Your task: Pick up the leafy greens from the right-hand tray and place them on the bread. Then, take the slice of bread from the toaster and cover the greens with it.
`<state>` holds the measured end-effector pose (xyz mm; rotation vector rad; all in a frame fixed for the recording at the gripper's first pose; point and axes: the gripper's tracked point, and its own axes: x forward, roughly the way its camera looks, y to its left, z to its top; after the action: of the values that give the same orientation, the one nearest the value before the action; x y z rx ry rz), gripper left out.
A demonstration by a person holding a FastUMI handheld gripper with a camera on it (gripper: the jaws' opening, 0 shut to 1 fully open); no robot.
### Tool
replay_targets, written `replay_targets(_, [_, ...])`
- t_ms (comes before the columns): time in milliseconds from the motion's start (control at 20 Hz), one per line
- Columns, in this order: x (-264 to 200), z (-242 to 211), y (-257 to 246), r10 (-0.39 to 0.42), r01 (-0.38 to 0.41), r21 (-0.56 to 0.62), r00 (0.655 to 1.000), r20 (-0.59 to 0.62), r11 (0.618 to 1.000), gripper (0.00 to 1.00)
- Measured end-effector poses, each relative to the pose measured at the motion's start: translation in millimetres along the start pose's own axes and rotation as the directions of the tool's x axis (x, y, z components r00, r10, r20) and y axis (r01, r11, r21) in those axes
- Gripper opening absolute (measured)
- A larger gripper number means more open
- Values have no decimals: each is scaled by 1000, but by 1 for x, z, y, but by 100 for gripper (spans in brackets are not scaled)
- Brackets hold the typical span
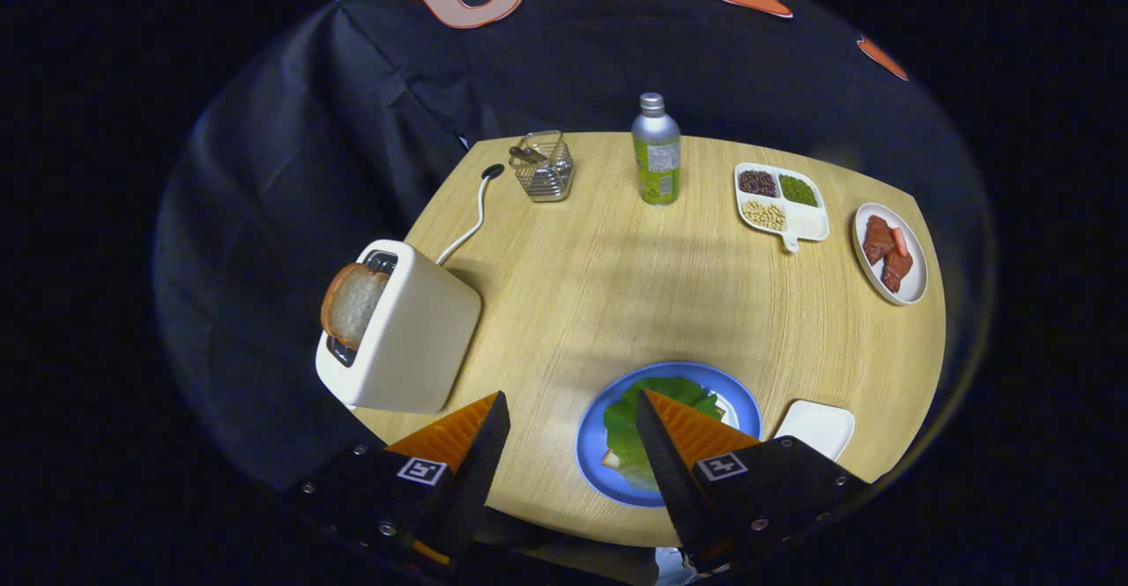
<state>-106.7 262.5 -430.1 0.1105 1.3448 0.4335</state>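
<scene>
The gripper [571, 419] hung above the near edge of the round wooden table [617, 295], its fingers spread wide with nothing between them. Under the right finger, a blue plate [592, 445] held the leafy greens [621, 427], which lay on a slice of bread [610, 459] (only a corner of it peeked out at the near left of the leaf). Just right of the plate sat a white tray [820, 427], bare on the part that showed.

To the left, near the table's edge, stood a cream toaster [414, 330] with a second slice of bread [352, 304] sticking up out of its slot; its white cord [469, 226] ran toward the far side. Along the far part of the table stood a wire basket [545, 167], a metal bottle [656, 152], and a white divided dish [780, 203] of beans. At the far right was a white plate [890, 255] with reddish slices of meat.
</scene>
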Motion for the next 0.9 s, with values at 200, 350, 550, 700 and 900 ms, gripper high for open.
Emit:
replay_targets(200, [6, 21, 46, 11, -11, -41, 1000, -3, 999, 93])
replay_targets(350, [13, 27, 76, 21, -23, -52, 999, -31, 998, 93])
replay_targets(550, [21, 46, 125, 71, -72, -29, 996, -51, 997, 93])
replay_targets(700, [23, 58, 174, 164, -163, 27, 984, -64, 986, 93])
replay_targets(900, [37, 66, 201, 166, -163, 31, 980, -107, 986, 89])
